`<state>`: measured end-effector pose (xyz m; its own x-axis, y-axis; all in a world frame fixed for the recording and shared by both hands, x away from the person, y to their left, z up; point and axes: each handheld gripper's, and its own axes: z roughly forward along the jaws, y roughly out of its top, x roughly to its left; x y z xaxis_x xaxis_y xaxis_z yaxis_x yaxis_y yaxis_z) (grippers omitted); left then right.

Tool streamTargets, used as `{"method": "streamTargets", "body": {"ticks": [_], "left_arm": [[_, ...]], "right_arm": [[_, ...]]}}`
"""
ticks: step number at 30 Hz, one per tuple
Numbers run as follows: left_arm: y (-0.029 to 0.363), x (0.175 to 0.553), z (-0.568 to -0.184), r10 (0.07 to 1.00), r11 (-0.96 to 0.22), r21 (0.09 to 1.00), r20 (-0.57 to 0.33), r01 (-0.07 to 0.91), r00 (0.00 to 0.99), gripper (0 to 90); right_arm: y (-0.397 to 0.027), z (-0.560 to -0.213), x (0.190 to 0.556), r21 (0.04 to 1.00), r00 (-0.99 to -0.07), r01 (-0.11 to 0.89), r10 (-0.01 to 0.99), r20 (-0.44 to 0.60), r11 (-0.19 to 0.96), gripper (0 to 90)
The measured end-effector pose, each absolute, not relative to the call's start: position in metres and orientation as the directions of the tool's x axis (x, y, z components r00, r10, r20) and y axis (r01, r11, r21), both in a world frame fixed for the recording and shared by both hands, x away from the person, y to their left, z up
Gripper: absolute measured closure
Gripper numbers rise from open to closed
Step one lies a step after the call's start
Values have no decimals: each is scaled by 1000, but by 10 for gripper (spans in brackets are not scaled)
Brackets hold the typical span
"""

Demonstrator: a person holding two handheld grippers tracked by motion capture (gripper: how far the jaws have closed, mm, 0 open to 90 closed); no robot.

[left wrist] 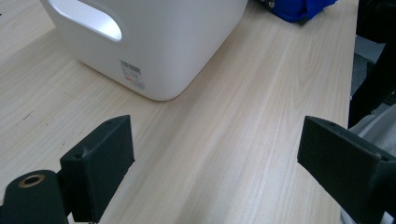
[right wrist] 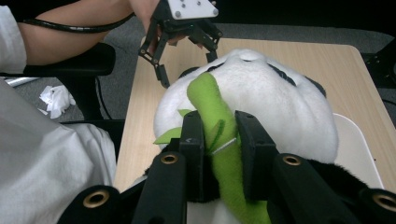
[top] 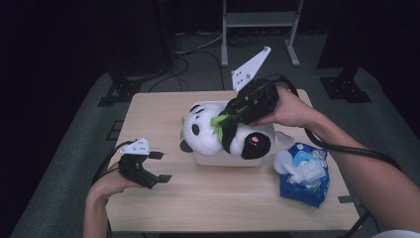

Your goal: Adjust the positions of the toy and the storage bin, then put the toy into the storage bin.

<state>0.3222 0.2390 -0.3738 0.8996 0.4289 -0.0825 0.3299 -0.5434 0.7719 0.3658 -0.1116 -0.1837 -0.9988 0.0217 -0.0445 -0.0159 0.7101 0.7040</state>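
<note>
High view: right gripper [top: 221,120] pinches panda's green stalk [right wrist: 219,140], bin [top: 225,159] mostly hidden; left gripper [top: 159,167] spread.

Bin [top: 228,159]: set at the table's [top: 198,198] middle, nearer the far edge.
Panda plush [top: 220,131]: laid in the bin, head toward the left edge.
Wipes pack [top: 304,173]: placed right of the bin, near the right edge.
Left gripper [top: 159,166]: held over the near-left corner.
</note>
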Motion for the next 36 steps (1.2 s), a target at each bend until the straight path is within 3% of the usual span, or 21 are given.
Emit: {"method": "streamTargets", "body": {"ticks": [36], "left_arm": [[240,324,-379,438,-553,759,-86,343,895,94]], "right_arm": [[-121,-199,432,706,-999,39,53,2,707,733]]}}
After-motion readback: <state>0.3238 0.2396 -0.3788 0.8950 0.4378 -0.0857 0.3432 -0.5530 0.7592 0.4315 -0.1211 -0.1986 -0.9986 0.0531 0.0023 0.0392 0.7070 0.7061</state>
